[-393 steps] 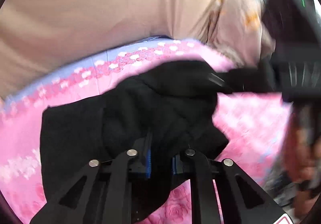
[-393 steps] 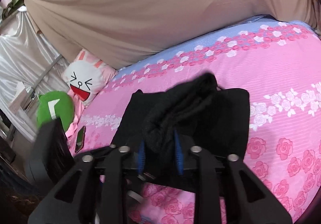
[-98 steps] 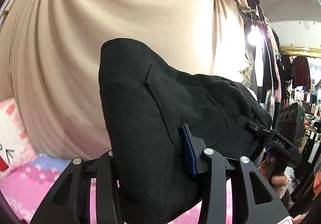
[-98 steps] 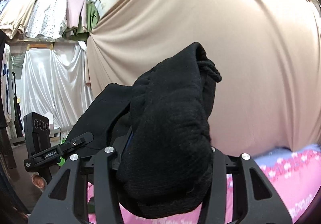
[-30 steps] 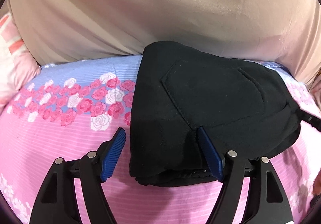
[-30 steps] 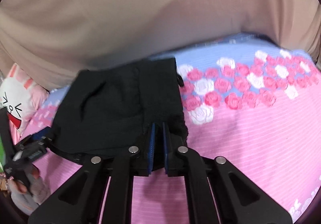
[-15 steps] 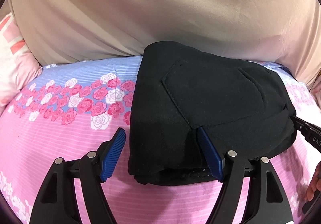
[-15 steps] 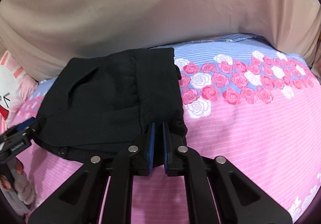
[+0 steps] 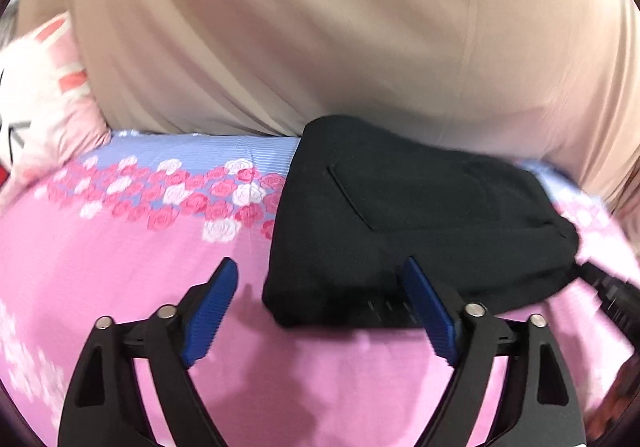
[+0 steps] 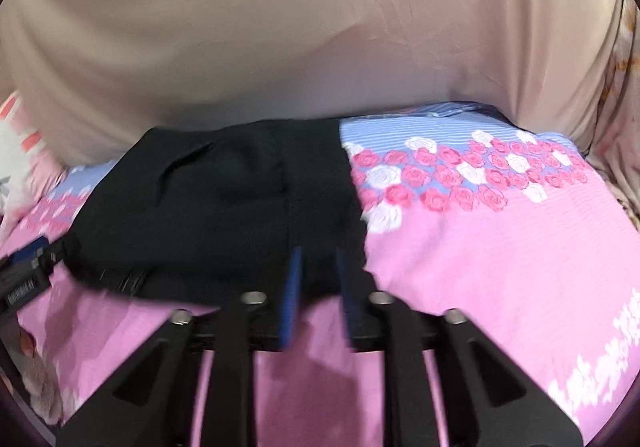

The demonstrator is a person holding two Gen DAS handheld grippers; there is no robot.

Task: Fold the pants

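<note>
The black pants (image 9: 416,223) lie folded into a compact stack on the pink floral bedsheet (image 9: 120,267), a back pocket facing up. My left gripper (image 9: 320,279) is opening wide, just short of the stack's near left corner, with nothing pressed between its blue pads. In the right wrist view the same pants (image 10: 224,207) lie left of centre. My right gripper (image 10: 318,267) is opening too, its pads apart at the stack's near right edge and not pressing the cloth. The right gripper's tip (image 9: 608,291) shows at the pants' right end.
A beige curtain (image 9: 320,47) hangs close behind the bed. A white and pink rabbit cushion (image 9: 36,103) leans at the far left. The left gripper's body (image 10: 24,279) pokes in at the left edge of the right wrist view.
Both grippers have pulled back from the folded pants. The right gripper, shut on the near edge before, has let go and its pads have parted. The left gripper's jaws have spread wider.
</note>
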